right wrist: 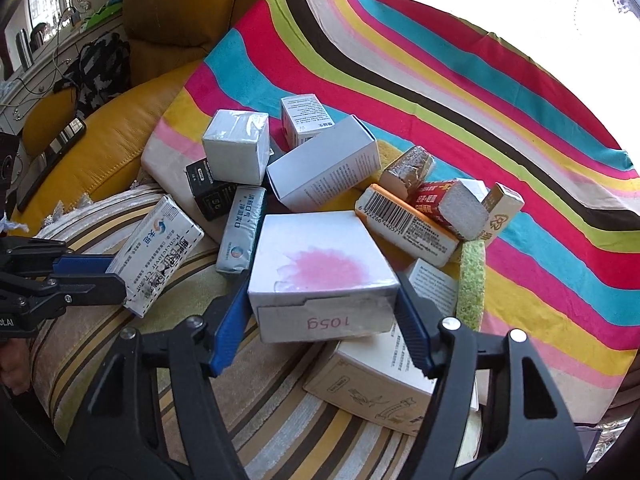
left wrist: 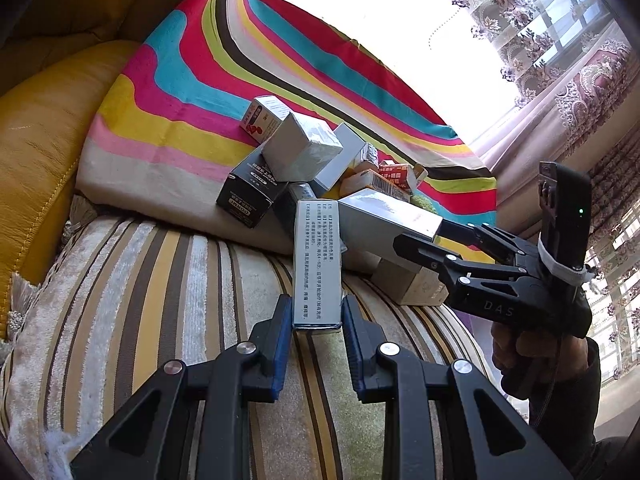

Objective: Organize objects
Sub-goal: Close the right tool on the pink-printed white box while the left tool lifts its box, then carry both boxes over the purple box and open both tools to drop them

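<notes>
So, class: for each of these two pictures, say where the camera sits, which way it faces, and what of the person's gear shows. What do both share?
Left wrist: sits on the left gripper, facing down at the striped cushion; its jaws clamp a slim white printed carton; the right gripper and a hand show.
Right wrist: sits on the right gripper, facing the pile; its jaws flank a white pink-stained box; the left gripper shows.
Shared: slim carton, pink-stained box, rainbow-striped cloth.

My left gripper [left wrist: 316, 322] pinches a slim printed box [left wrist: 316, 264] over the striped cushion [left wrist: 160, 280]; my right gripper [left wrist: 416, 246] meets a silver box [left wrist: 388, 216]
</notes>
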`<state>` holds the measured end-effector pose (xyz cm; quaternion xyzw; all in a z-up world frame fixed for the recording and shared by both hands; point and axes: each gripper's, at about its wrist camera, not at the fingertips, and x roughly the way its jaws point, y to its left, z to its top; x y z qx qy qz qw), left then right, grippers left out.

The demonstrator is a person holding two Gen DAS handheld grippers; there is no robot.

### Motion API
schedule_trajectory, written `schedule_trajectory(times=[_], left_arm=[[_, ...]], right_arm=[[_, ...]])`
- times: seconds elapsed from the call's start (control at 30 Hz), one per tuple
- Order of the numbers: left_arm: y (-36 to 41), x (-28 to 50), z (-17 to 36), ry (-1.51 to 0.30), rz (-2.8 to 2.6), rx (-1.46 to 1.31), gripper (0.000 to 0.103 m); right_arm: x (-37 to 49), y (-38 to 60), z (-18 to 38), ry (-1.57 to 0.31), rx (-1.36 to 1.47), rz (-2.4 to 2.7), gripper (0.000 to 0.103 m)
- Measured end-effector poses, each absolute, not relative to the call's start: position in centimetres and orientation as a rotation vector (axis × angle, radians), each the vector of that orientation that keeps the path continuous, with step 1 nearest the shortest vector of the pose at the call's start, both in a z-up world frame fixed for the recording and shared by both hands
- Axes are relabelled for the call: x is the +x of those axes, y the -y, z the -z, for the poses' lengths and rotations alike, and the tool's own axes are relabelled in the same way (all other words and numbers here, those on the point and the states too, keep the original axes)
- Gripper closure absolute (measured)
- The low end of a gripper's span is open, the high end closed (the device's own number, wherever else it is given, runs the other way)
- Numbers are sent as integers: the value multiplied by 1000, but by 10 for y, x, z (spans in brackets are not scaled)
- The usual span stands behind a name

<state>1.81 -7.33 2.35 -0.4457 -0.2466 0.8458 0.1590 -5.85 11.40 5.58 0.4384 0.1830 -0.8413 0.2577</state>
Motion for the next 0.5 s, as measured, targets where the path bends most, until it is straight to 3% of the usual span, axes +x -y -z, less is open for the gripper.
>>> schedule_trajectory(times=[0.5], left_arm=[[54,23,-47,648,-2413,-1216,77]], right_arm=[[-14,-158,-94,-363,1097,2340,32]])
